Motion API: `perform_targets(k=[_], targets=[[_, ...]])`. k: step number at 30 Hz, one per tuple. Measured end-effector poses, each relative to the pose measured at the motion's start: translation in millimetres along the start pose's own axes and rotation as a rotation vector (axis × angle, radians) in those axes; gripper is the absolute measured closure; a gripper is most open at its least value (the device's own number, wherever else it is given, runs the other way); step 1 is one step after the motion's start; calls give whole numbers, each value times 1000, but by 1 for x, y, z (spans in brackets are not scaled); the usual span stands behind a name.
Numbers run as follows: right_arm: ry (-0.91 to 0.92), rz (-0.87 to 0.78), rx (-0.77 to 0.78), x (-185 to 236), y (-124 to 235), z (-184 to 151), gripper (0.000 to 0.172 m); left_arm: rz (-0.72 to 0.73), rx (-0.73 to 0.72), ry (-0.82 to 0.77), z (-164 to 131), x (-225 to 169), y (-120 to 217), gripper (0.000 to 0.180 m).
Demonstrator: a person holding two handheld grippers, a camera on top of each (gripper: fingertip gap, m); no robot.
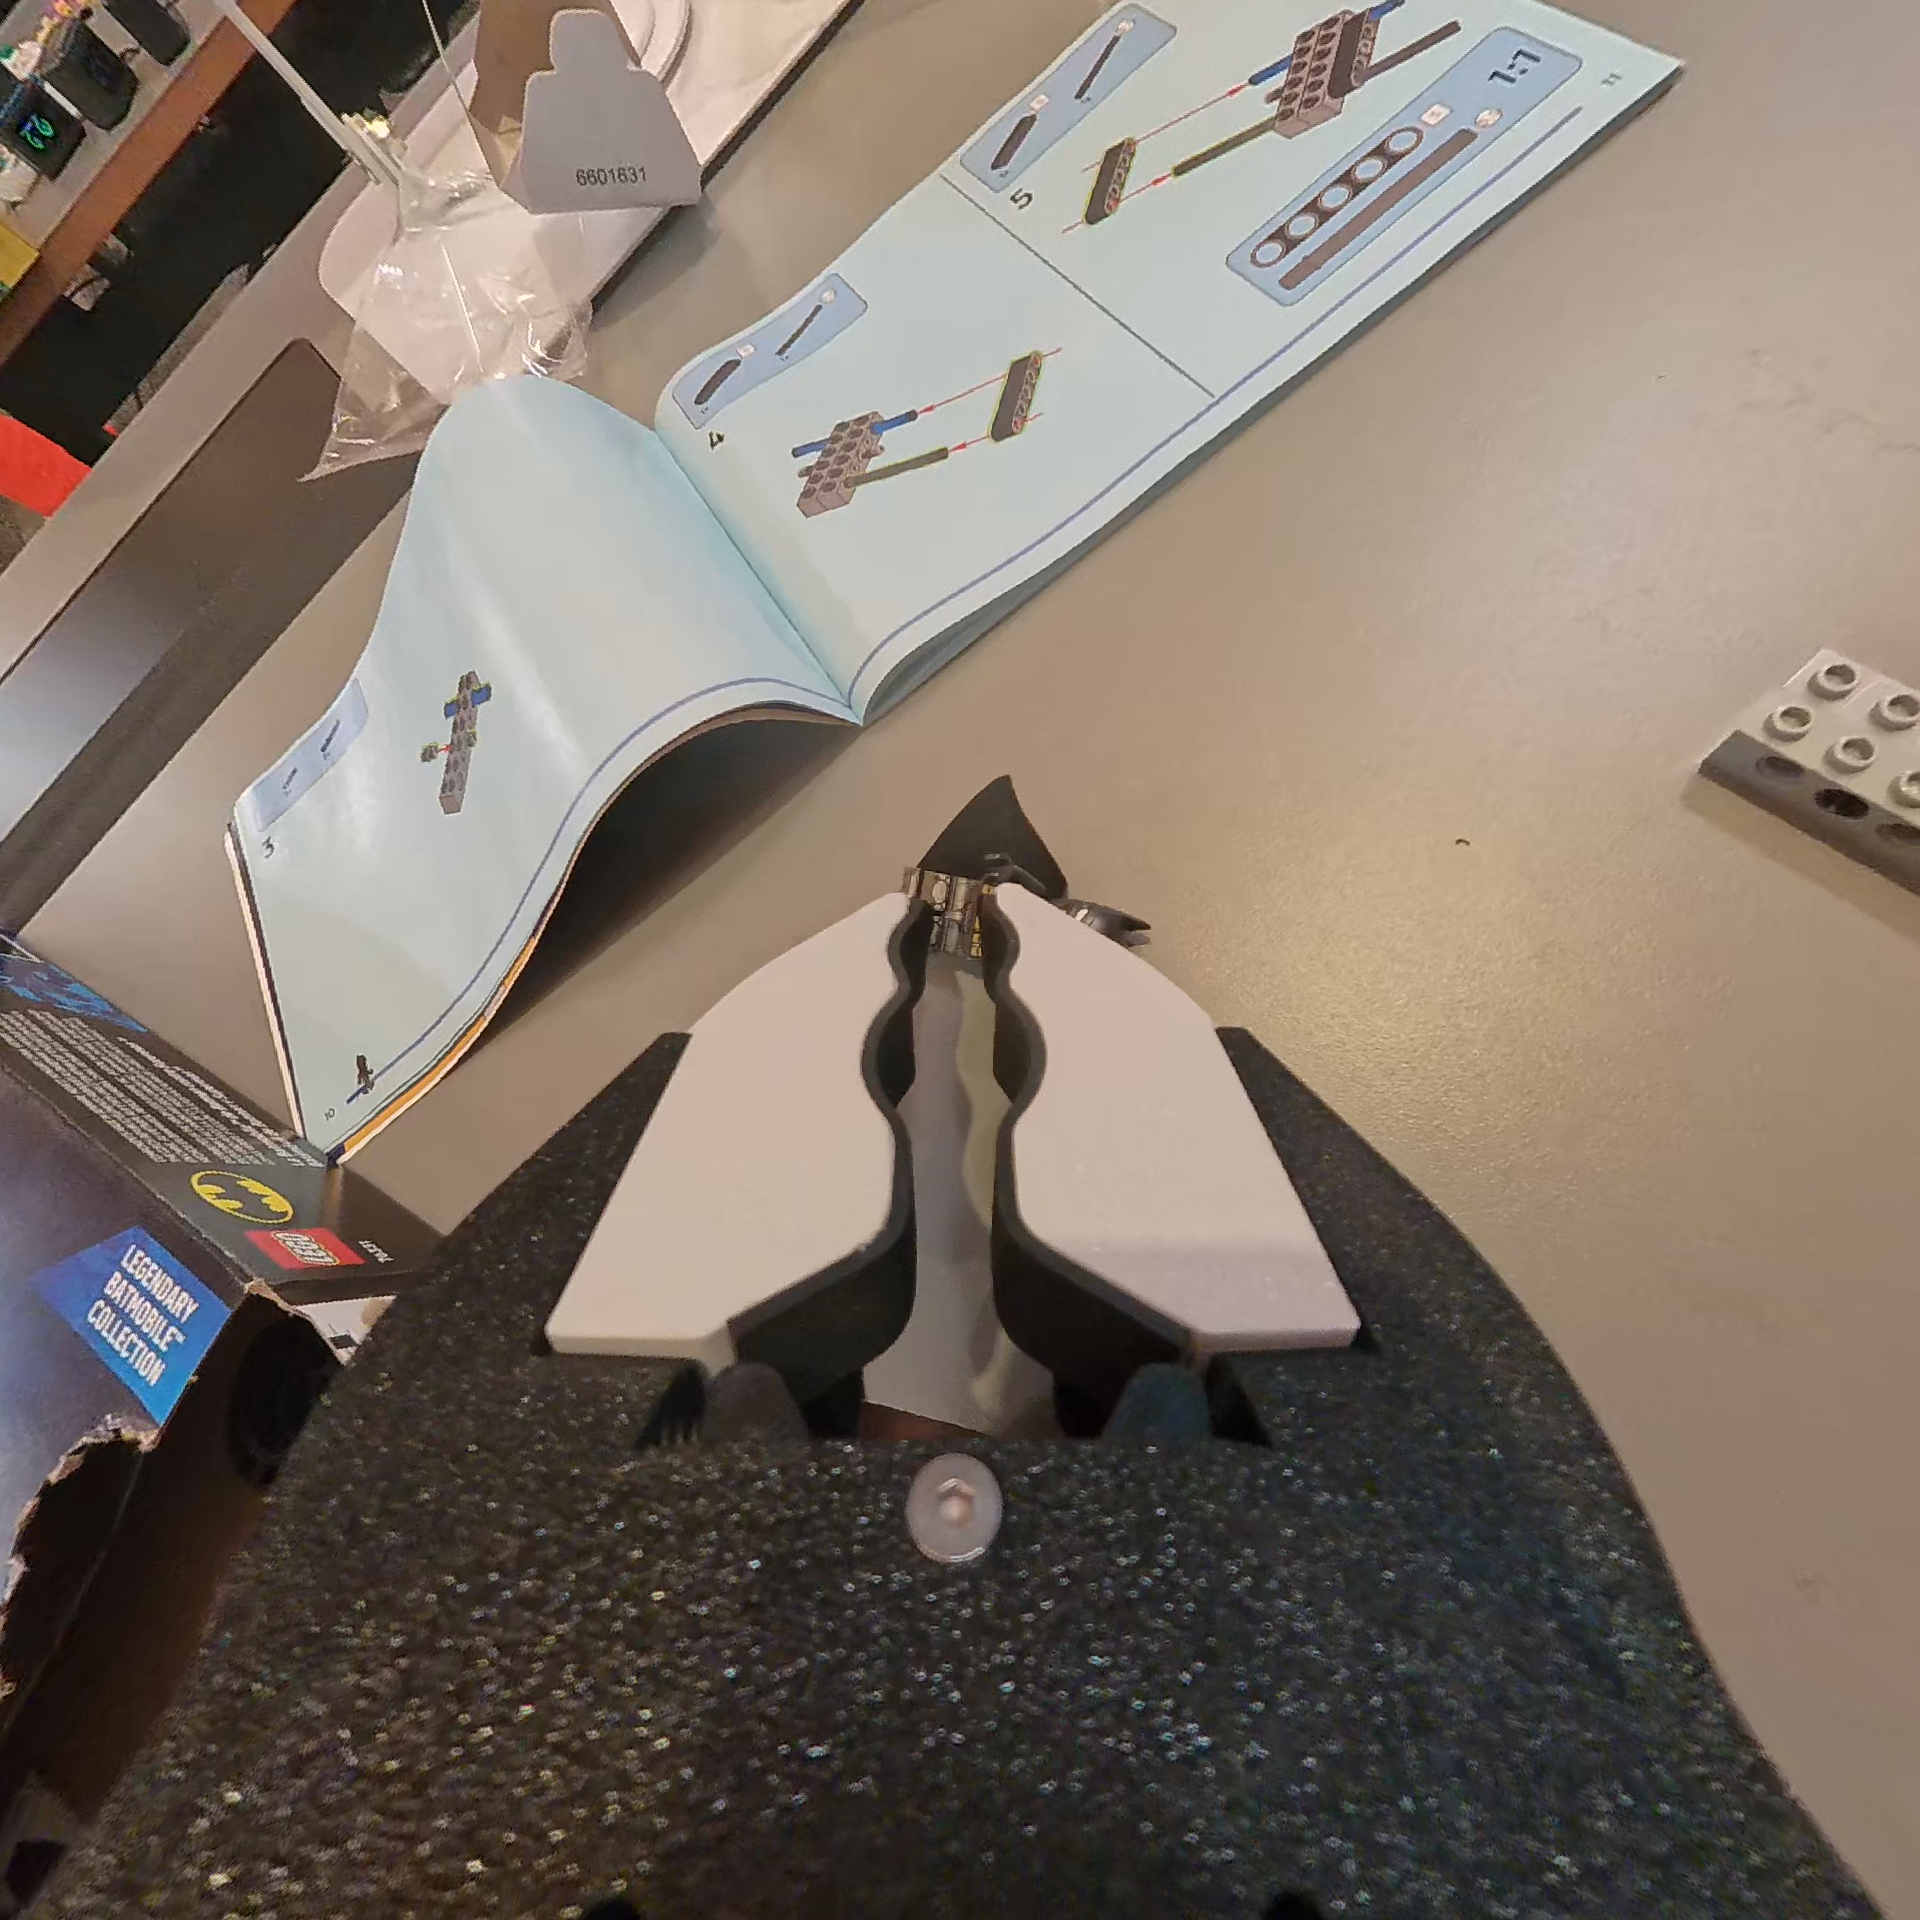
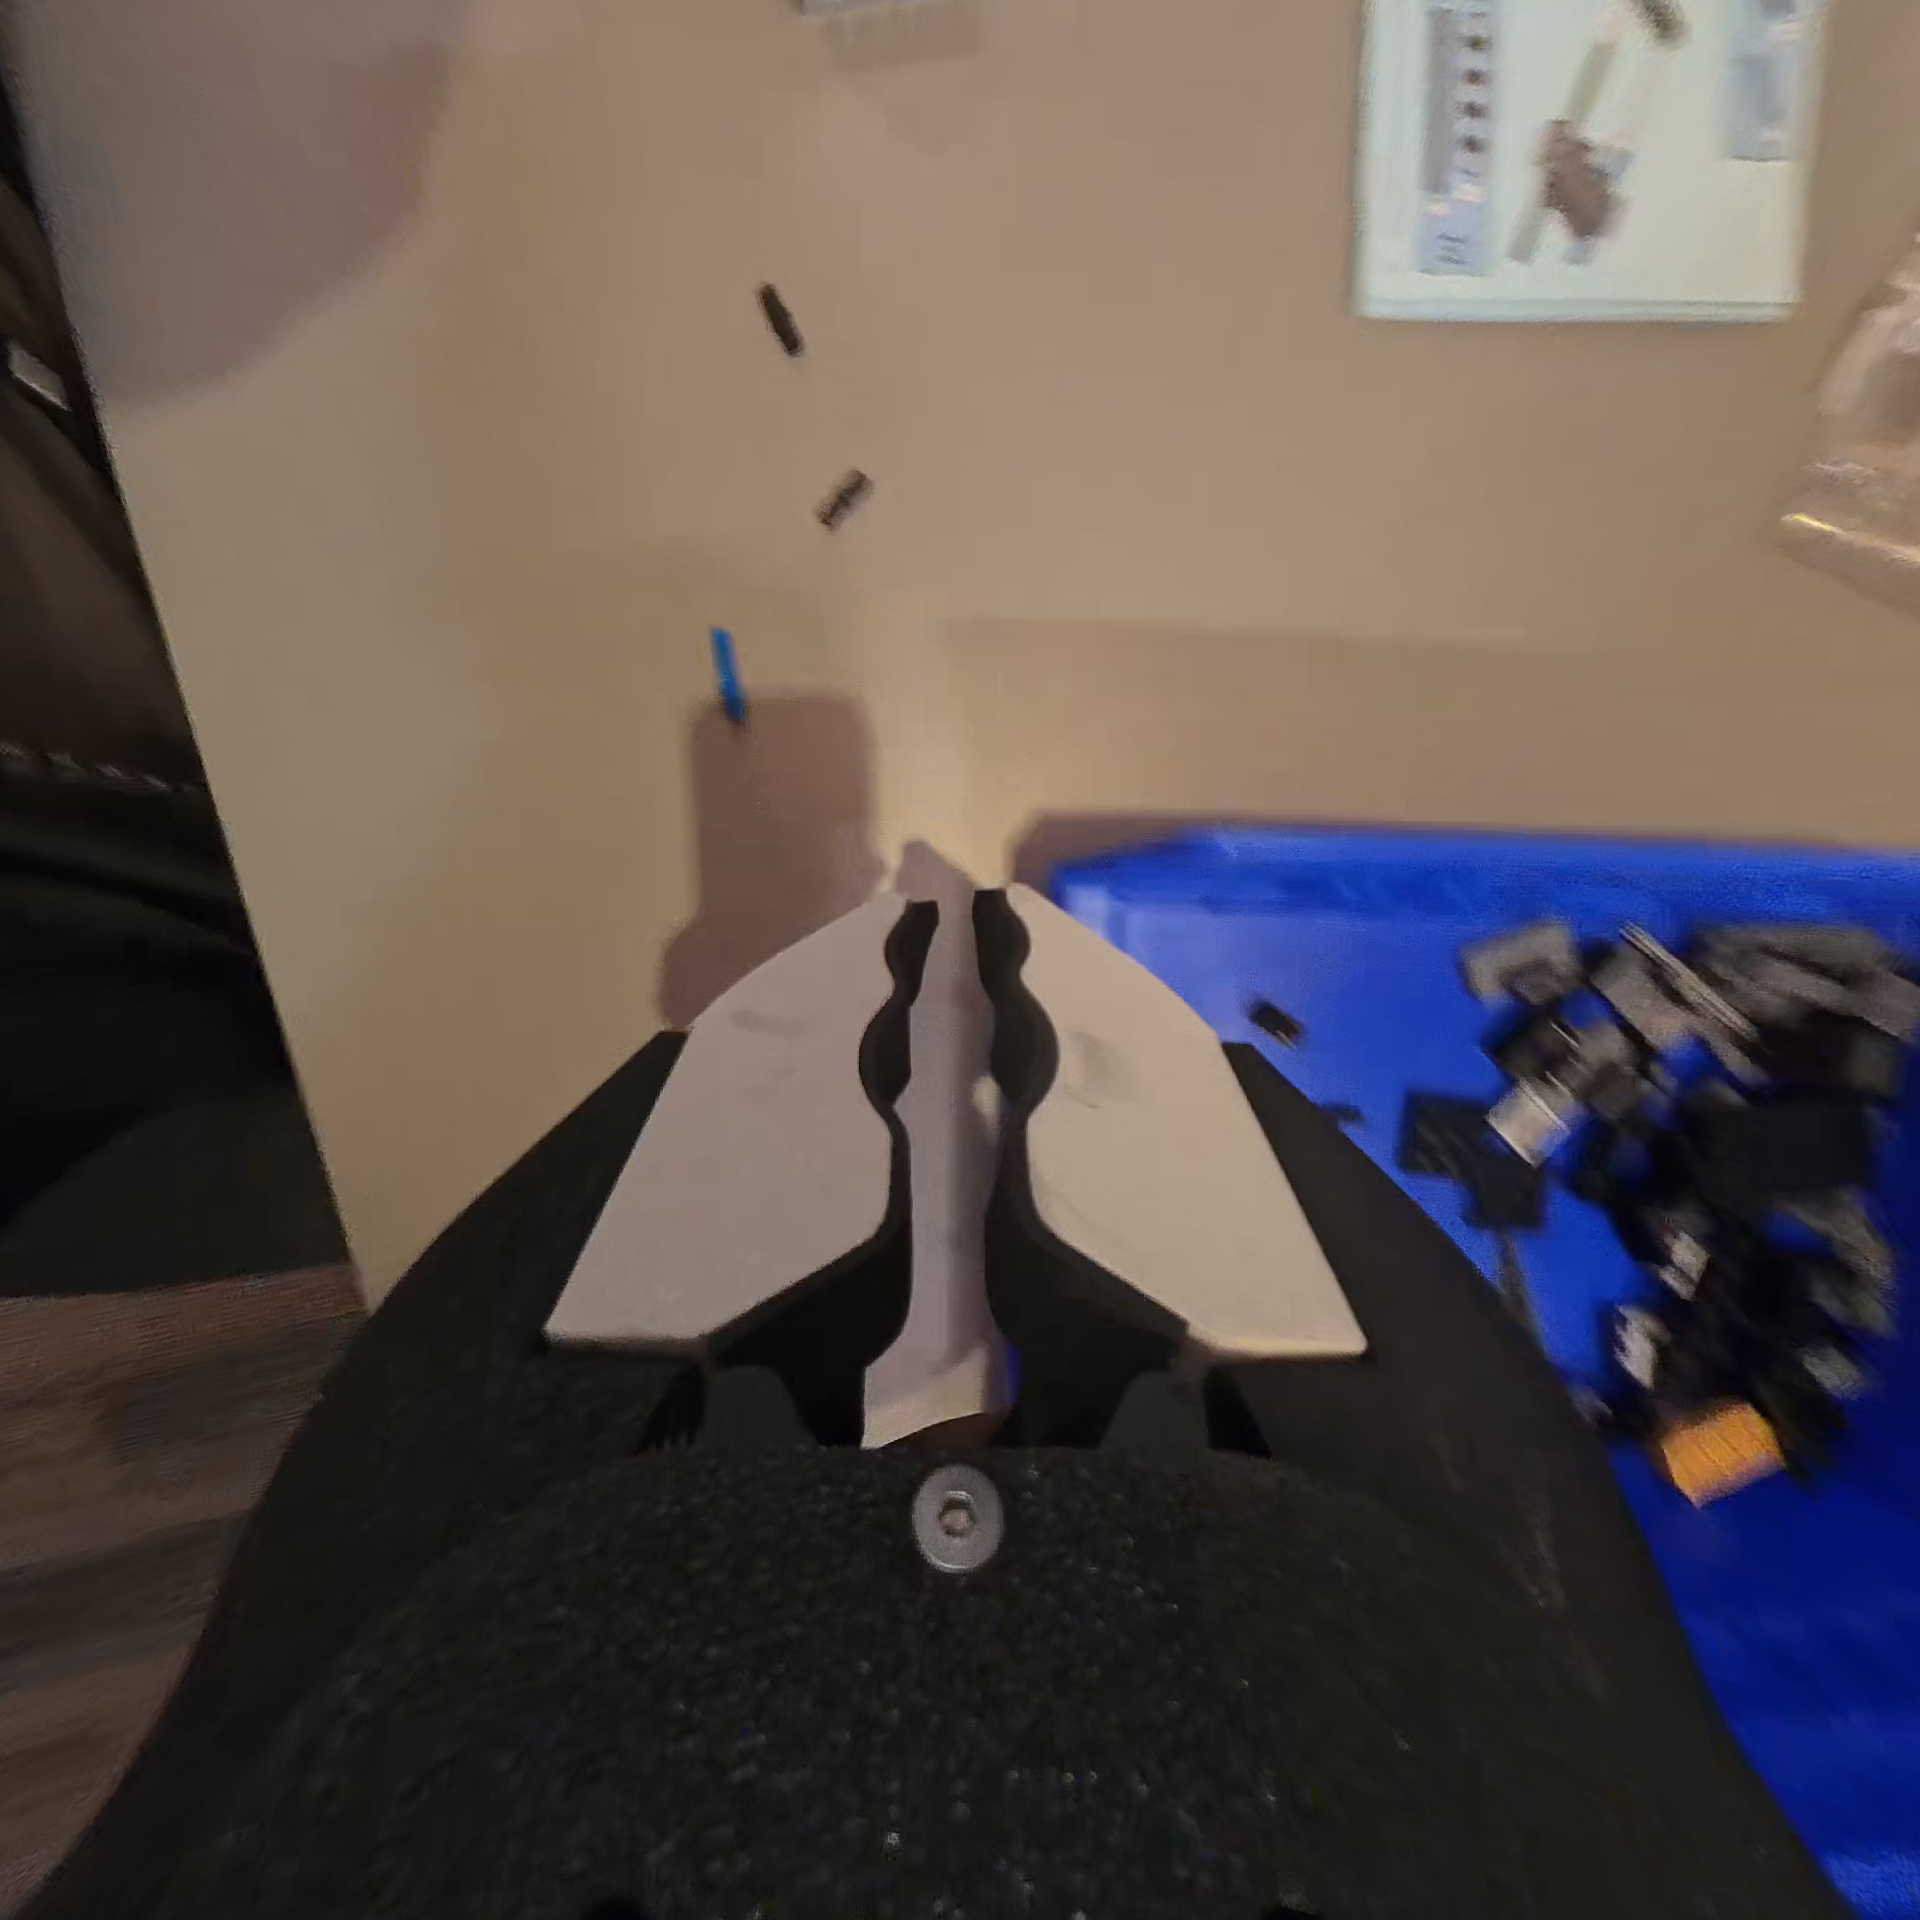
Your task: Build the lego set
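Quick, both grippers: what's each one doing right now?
Left gripper: closed on a small dark minifigure.
Right gripper: slightly open, nothing between its tips.

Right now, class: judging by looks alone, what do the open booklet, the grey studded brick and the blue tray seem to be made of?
Booklet: thin glossy paper, since its pages curl and catch light. Grey studded brick: moulded hard plastic with a smooth, slightly shiny finish and crisp studs and holes. Blue tray: probably plastic, going by its uniform saturated colour; blur hides its finish.
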State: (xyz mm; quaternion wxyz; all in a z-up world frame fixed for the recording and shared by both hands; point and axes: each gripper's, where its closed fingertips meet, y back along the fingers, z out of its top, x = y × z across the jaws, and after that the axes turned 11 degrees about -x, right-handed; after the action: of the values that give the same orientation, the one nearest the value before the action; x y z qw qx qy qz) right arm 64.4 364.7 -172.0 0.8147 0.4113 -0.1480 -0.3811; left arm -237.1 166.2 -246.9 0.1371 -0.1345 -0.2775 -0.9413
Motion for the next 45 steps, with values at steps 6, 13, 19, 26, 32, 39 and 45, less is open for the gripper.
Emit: perform_targets(k=[6,13,19,26,32,39,45], targets=[[124,-46,209,-55,31,-73,161,8,8,-3,0,2,-3,173],[137,214,294,-57,5,-111,161,35,26,20,-2,7,-5,174],[159,320,405,-54,1,-126,167,65,57,24,-6,11,-8,178],[153,399,401,-48,-9,-122,167,63,58,30,-6,11,-8,178],[150,396,421,-49,-13,-126,165,56,56,27,-6,10,-8,178],[148,382,421,-50,-13,-125,164,54,55,24,-6,10,-8,178],[188,336,435,-54,-14,-129,169,55,55,23,-6,10,-7,178]])
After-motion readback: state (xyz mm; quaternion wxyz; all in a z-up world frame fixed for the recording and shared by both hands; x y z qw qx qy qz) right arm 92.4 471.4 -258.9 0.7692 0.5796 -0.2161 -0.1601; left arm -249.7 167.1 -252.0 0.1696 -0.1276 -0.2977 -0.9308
